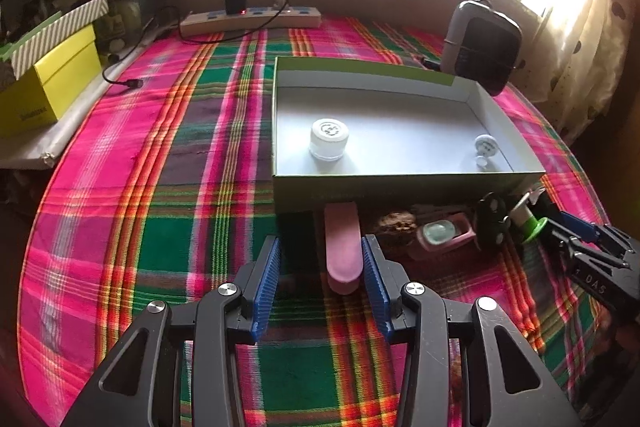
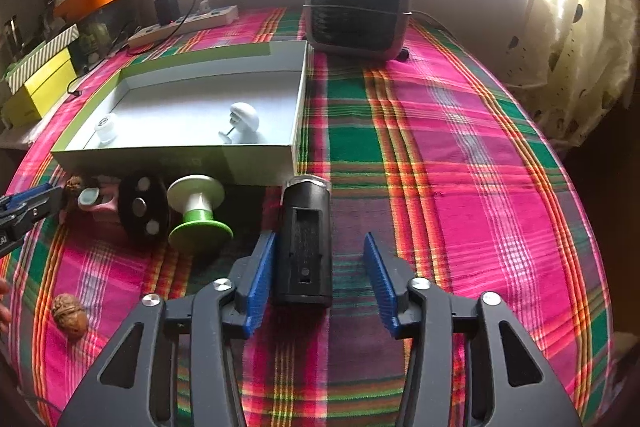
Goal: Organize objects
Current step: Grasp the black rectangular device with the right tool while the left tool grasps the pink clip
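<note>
In the left wrist view my left gripper (image 1: 320, 241) is open over the plaid cloth. A pink oblong case (image 1: 342, 251) lies between its pads, close to the right one and clear of the left. My right gripper (image 2: 320, 235) is open too, with a black block-shaped device (image 2: 306, 243) between its pads, close beside the left pad and well apart from the right. A green-sided open box (image 1: 400, 183) holds a white jar (image 1: 329, 139) and a small white piece (image 1: 486, 149). In front of it lie a walnut (image 1: 394, 225), a pink lidded case (image 1: 442, 233), a black disc (image 2: 142, 211) and a green-and-white spool (image 2: 198, 211).
A second walnut (image 2: 70, 315) lies near the table's front left. A grey fan unit (image 2: 358, 3) stands behind the box, and a power strip (image 1: 250, 19) with a charger lies at the back. A yellow box (image 1: 48, 83) sits at the left and curtains hang at the right.
</note>
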Motion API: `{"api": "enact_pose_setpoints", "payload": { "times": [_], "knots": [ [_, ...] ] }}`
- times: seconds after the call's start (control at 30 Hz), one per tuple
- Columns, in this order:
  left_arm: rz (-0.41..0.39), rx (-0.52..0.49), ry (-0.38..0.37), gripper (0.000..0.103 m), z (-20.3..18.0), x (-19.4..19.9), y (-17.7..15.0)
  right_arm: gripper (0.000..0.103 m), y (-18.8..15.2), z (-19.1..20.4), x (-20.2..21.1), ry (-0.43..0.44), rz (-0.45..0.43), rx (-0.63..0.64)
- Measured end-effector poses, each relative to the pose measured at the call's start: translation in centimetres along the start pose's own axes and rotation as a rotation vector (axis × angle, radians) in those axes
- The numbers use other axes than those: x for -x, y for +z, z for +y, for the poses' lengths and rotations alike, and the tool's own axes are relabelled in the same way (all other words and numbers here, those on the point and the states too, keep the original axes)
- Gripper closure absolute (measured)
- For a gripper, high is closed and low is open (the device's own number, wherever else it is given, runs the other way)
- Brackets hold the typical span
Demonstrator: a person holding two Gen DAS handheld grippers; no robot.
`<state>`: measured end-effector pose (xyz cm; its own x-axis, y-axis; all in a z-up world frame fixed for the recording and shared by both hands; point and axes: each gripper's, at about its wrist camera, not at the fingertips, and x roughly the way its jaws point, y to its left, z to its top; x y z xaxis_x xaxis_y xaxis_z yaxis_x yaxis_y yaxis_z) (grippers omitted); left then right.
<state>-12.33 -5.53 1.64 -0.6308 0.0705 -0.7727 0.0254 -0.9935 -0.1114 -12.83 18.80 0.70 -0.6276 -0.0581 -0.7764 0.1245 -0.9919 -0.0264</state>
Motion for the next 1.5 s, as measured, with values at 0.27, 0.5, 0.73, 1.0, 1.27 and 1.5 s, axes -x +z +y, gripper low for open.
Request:
{"api": "enact_pose_setpoints", "payload": {
  "times": [0.27, 0.5, 0.73, 1.0, 1.27, 1.5],
  "knots": [
    [0.009, -0.007, 0.012, 0.064, -0.2, -0.6, 0.3, 0.068, 0.2, 0.2, -0.2, 0.011, -0.002, 0.013],
    [0.022, -0.018, 0.053, 0.064, -0.3, -1.3, 0.6, 0.069, 0.2, 0.2, -0.3, 0.020, -0.001, 0.010],
    [0.017, -0.016, 0.055, 0.064, -0.2, -1.4, 0.7, 0.071, 0.3, 0.2, -0.3, 0.033, 0.001, 0.015],
    [0.015, -0.014, 0.063, 0.069, -0.2, -1.3, 0.7, 0.074, 0.2, 0.1, -0.3, 0.037, 0.000, 0.010],
    [0.010, -0.012, 0.079, 0.080, 0.2, -1.3, 0.8, 0.074, 0.2, 0.0, -0.3, 0.038, 0.000, 0.006],
    [0.004, -0.010, 0.091, 0.087, 0.5, -1.3, 0.7, 0.074, 0.2, -0.1, -0.3, 0.038, -0.001, 0.001]
  ]
}}
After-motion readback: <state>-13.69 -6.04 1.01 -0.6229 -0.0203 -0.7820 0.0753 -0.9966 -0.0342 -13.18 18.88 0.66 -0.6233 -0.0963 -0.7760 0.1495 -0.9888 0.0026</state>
